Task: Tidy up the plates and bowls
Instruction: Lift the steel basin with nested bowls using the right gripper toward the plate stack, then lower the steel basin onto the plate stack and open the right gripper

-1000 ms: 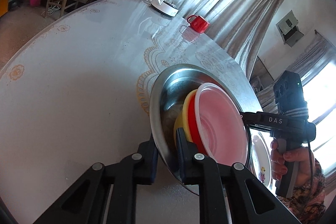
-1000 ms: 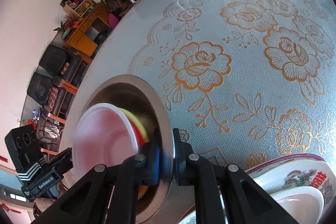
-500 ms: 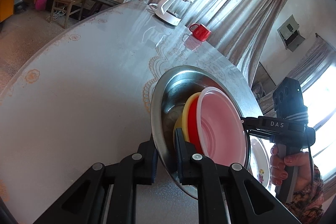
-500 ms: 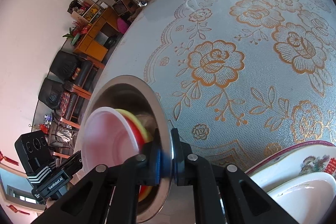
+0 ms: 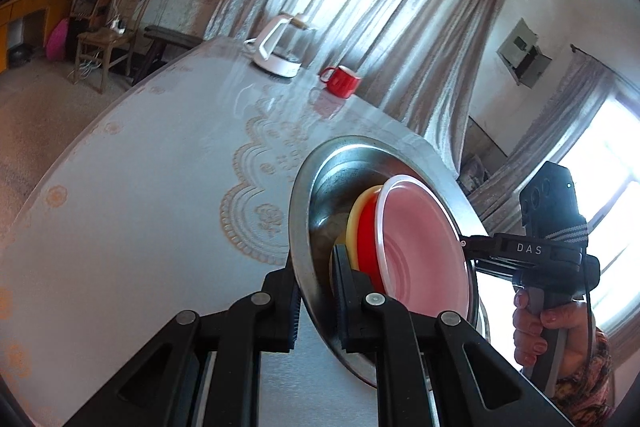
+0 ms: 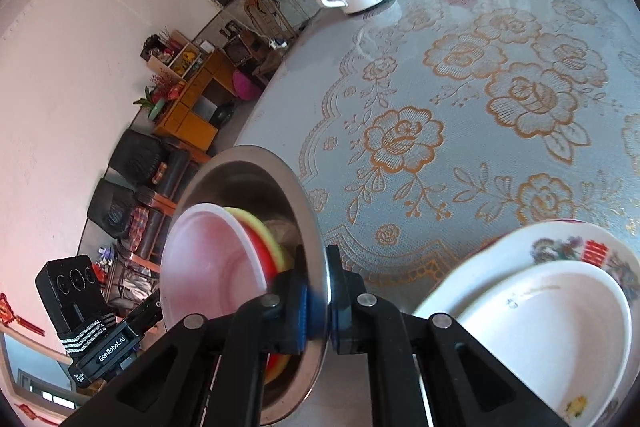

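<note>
**Both grippers clamped down, one on each side**

The left gripper [image 5: 316, 291] is pinching its fingers [image 5: 280, 303] tight on the metal bowl's [image 5: 320, 203] rim, angling downward. The right gripper [image 6: 318, 301] is gripping the opposite rim the same way. A hand [image 5: 548, 323] is wrapping around the right gripper's handle, patterned sleeve showing.

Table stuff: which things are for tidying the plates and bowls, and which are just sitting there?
For the job: metal basin clamped by both grippers, plastic bowls stacked inside it, flowered plate, white bowl resting on it.

Just sitting there: kettle, red mug.
</note>
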Motion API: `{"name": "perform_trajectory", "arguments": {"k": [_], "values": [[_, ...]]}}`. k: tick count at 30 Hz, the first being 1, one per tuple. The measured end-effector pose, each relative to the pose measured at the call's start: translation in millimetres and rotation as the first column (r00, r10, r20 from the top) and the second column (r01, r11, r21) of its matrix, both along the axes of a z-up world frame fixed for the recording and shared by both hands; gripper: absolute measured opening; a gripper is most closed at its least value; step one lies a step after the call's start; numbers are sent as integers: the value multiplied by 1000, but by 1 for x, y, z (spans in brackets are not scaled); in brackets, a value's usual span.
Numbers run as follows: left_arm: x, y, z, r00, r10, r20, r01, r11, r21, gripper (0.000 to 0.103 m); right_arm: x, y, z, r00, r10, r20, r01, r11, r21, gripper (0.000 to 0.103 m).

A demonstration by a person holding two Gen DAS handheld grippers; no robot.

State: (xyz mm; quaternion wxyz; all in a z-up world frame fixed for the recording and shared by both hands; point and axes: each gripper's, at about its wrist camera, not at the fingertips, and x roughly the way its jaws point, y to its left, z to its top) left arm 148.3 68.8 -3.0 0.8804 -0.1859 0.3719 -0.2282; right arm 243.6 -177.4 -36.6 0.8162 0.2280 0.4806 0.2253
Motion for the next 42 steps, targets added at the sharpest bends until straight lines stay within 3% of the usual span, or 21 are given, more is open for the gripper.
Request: {"name": "perform_trajectory", "arguments": {"k": [12, 24, 32, 42], "values": [[-8, -63, 25, 984, -170, 45, 170, 985, 1, 12, -60, -70, 27, 984, -169, 60, 168, 986, 18, 8], [-6, -142, -1, 947, -318, -34, 319, 947, 36, 12, -102, -143, 0, 939, -344, -24, 345, 937, 47, 8], [1, -173, -17, 931, -357, -78, 363, 928, 83, 12, -110, -176, -30, 907, -407, -108, 416, 906, 80, 8], [13, -179, -30, 932, -348, -102, 359, 925, 123, 12, -108, -179, -42, 901, -410, -143, 422, 904, 65, 8]]}}
